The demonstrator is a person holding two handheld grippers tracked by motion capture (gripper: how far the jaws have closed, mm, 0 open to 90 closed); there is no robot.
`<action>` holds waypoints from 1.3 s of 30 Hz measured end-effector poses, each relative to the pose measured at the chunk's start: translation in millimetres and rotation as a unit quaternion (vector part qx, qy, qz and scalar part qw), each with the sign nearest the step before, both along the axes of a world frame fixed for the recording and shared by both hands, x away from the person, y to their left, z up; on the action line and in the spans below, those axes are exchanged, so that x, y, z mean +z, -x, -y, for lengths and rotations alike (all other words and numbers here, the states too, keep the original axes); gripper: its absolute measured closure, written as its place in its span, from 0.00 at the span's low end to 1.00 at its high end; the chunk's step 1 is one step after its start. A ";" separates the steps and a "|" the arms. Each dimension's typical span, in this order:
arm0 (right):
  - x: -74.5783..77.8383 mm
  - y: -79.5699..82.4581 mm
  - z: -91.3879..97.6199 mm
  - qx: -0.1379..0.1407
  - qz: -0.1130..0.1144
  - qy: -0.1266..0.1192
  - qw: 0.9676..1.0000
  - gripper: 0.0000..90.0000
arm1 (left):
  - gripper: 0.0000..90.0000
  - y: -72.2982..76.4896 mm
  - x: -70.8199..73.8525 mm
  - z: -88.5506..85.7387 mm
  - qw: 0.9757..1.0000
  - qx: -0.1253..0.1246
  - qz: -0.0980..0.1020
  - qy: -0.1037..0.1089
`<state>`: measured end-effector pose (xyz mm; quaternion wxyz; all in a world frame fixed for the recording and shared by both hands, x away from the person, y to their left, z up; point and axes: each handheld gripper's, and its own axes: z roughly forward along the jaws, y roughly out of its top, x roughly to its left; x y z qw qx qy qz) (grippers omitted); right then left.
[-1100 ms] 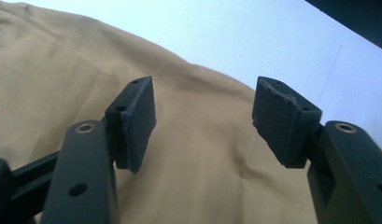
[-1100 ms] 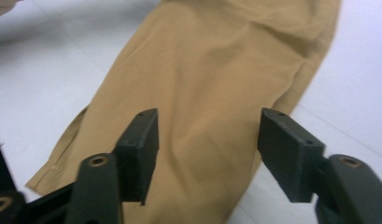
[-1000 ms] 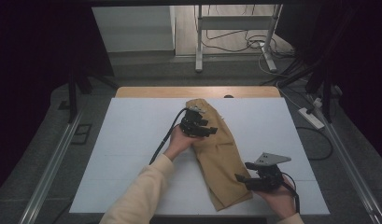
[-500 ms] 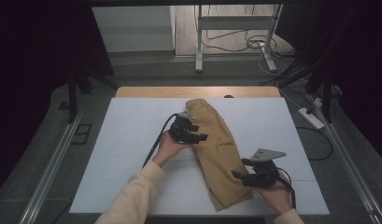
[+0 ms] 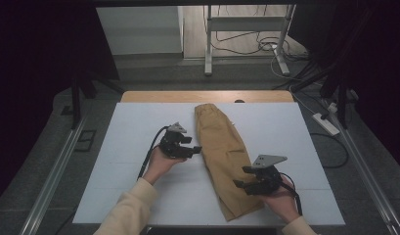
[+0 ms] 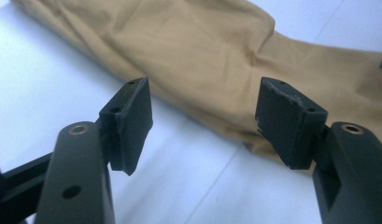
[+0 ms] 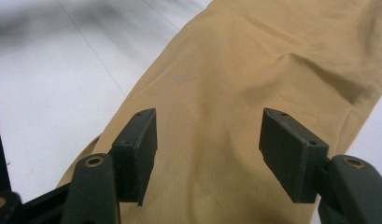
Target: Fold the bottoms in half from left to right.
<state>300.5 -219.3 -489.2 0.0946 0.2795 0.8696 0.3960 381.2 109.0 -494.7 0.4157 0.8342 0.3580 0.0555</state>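
A folded pair of tan trousers lies lengthwise on the white table, running from the far middle toward the near right. My left gripper stands open just left of the cloth's edge, jaws pointing right at it. In the left gripper view the open jaws hover over white table with the tan cloth just beyond them. My right gripper is open at the near end of the trousers, pointing left. The right gripper view has the open jaws above the tan cloth, nothing pinched.
A wooden strip borders the table's far edge. On the floor beyond are a metal stand and cables. A power strip lies on the floor at the right. A metal rail runs along the left.
My left gripper has come off the trousers, moving left and nearer to the person, onto bare table. The right gripper has shifted slightly left over the cloth's near end.
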 end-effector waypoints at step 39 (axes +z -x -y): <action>-30.7 6.8 -77.0 0.059 -0.019 0.105 0.993 0.35 | 0.38 29.5 -11.1 -27.0 1.000 0.005 0.003 -0.022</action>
